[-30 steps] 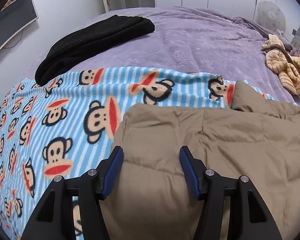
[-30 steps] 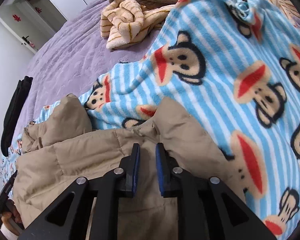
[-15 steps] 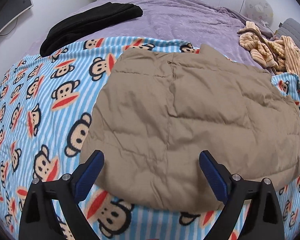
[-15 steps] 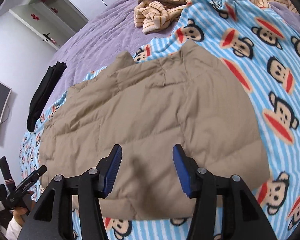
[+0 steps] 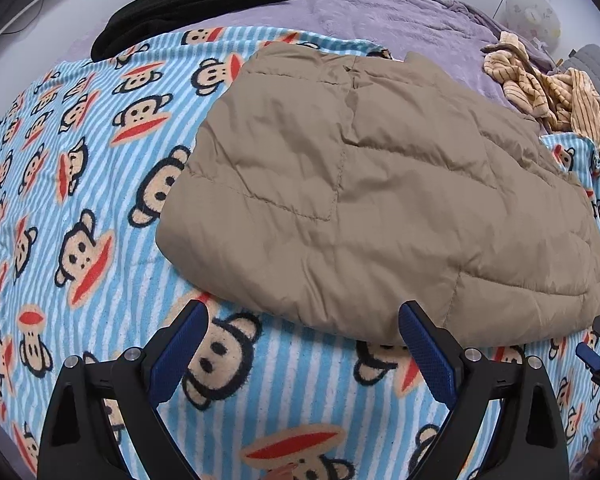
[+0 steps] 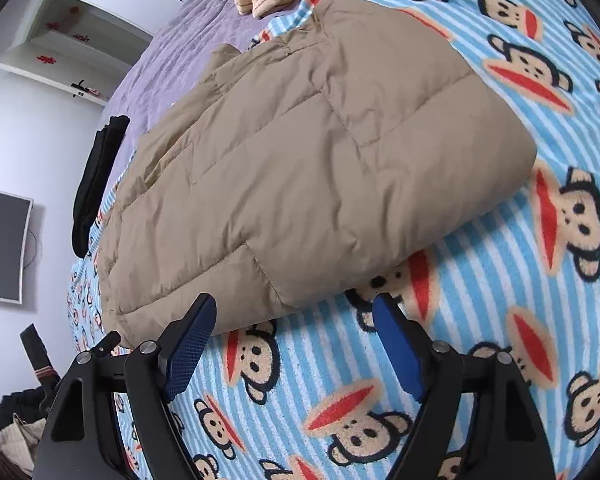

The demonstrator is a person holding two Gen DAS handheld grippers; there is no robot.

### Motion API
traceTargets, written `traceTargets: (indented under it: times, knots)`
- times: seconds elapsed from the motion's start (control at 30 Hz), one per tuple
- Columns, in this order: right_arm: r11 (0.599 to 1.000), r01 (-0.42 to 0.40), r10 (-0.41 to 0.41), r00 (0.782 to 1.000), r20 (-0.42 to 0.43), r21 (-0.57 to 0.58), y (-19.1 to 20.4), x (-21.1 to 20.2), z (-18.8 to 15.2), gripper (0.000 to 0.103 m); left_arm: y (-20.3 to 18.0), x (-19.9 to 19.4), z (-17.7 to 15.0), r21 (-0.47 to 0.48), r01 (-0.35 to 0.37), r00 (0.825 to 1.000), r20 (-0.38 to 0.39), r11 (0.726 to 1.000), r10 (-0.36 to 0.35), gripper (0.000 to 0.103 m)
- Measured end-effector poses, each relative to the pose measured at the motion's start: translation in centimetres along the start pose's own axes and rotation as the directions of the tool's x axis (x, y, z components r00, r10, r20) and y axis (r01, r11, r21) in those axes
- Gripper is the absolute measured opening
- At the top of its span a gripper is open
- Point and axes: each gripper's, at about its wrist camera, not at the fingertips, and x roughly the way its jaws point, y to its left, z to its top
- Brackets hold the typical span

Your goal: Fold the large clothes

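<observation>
The tan padded jacket (image 5: 380, 196) lies folded into a thick, roughly rectangular bundle on the blue-striped monkey-print blanket (image 5: 80, 208), which covers the near part of a purple bedspread (image 5: 380, 4). Going left to right in the left wrist view: a black folded garment (image 5: 188, 4) sits at the far left edge of the blanket, the jacket fills the middle, and a crumpled beige striped garment (image 5: 548, 92) lies at the far right on the bedspread. The left gripper (image 5: 304, 340) hangs just short of the jacket's near edge, its blue pads spread wide and holding nothing. At this view's right border the tip of the other tool peeks in. The right wrist view adds what the first does not: a wall-mounted screen (image 6: 4, 248) at far left and white shelves above it. There the right gripper (image 6: 296, 332) is likewise spread wide and empty, just beside the jacket's (image 6: 320, 168) near corner, over the blanket (image 6: 520, 280).
</observation>
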Motion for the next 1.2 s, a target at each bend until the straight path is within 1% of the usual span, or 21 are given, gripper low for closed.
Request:
traceTargets:
  times: [0.1, 0.3, 0.33, 0.37, 0.4, 0.5, 0.67, 0.77, 0.87, 0.93, 0.97, 1.0, 1.03, 1.1, 1.17, 1.2]
  knots:
    - [0.999, -0.025, 0.025, 1.000, -0.002, 0.033, -0.6, 0.2, -0.1, 0.085, -0.2, 0.0, -0.2, -0.005, 0.003, 1.000, -0.006, 1.000, -0.003, 0.097]
    - [0.995, -0.061, 0.062, 0.998, -0.010, 0.078, -1.6, 0.5, -0.2, 0.086, -0.6, 0.3, -0.2, 0.001, -0.021, 1.000, -0.006, 1.000, 0.021, 0.097]
    - [0.994, -0.064, 0.065, 0.998, -0.011, 0.084, -1.8, 0.5, -0.2, 0.089, -0.6, 0.3, -0.2, 0.001, -0.019, 1.000, -0.008, 1.000, 0.019, 0.097]
    - [0.994, -0.068, 0.069, 0.998, -0.010, 0.090, -1.9, 0.6, -0.2, 0.100, -0.6, 0.4, -0.3, -0.001, -0.018, 1.000, -0.013, 1.000, 0.018, 0.102]
    - [0.992, -0.076, 0.076, 0.997, -0.001, 0.097, -2.0, 0.6, -0.2, 0.103, -0.6, 0.6, -0.3, -0.005, -0.019, 1.000, -0.016, 1.000, 0.018, 0.103]
    - [0.989, -0.094, 0.095, 0.996, 0.003, 0.116, -2.4, 0.8, -0.2, 0.103, -0.6, 0.9, -0.3, -0.022, -0.009, 1.000, -0.030, 1.000, 0.008, 0.103]
    - [0.985, -0.102, 0.103, 0.995, 0.001, 0.140, -2.9, 1.3, 0.1, 0.103, 0.1, 1.2, -0.2, -0.076, 0.039, 0.999, -0.035, 0.996, -0.042, 0.103]
    - [0.982, -0.112, 0.113, 0.994, -0.003, 0.152, -3.2, 1.6, 0.3, 0.103, 1.1, 1.5, -0.1, -0.130, 0.076, 0.996, -0.041, 0.989, -0.082, 0.103]
    - [0.981, -0.115, 0.118, 0.993, -0.007, 0.154, -3.4, 1.7, 0.5, 0.103, 2.4, 1.9, 0.0, -0.174, 0.083, 0.995, -0.044, 0.981, -0.092, 0.103]
    - [0.980, -0.120, 0.124, 0.992, -0.010, 0.158, -3.5, 1.8, 0.6, 0.103, 3.2, 2.2, -0.1, -0.206, 0.103, 0.992, -0.047, 0.973, -0.115, 0.103]
    - [0.978, -0.126, 0.130, 0.991, -0.013, 0.164, -3.5, 2.0, 0.6, 0.103, 3.6, 2.3, -0.1, -0.223, 0.124, 0.989, -0.049, 0.967, -0.138, 0.103]
    - [0.977, -0.131, 0.136, 0.991, -0.016, 0.169, -3.6, 2.1, 0.6, 0.103, 3.9, 2.4, -0.2, -0.236, 0.160, 0.983, -0.050, 0.958, -0.177, 0.103]
    - [0.976, -0.136, 0.141, 0.990, -0.018, 0.173, -3.6, 2.2, 0.7, 0.103, 4.3, 2.6, -0.2, -0.254, 0.211, 0.972, -0.050, 0.944, -0.231, 0.103]
    - [0.972, -0.151, 0.156, 0.988, -0.016, 0.182, -3.6, 2.4, 0.8, 0.103, 4.9, 2.8, -0.5, -0.307, 0.303, 0.943, -0.036, 0.902, -0.329, 0.103]
    - [0.967, -0.169, 0.174, 0.985, -0.011, 0.193, -3.6, 2.6, 1.0, 0.103, 5.2, 3.2, -0.7, -0.349, 0.376, 0.914, -0.015, 0.858, -0.406, 0.103]
    - [0.962, -0.183, 0.188, 0.982, -0.008, 0.202, -3.6, 2.7, 1.1, 0.103, 5.4, 3.5, -0.7, -0.363, 0.396, 0.904, -0.007, 0.843, -0.428, 0.103]
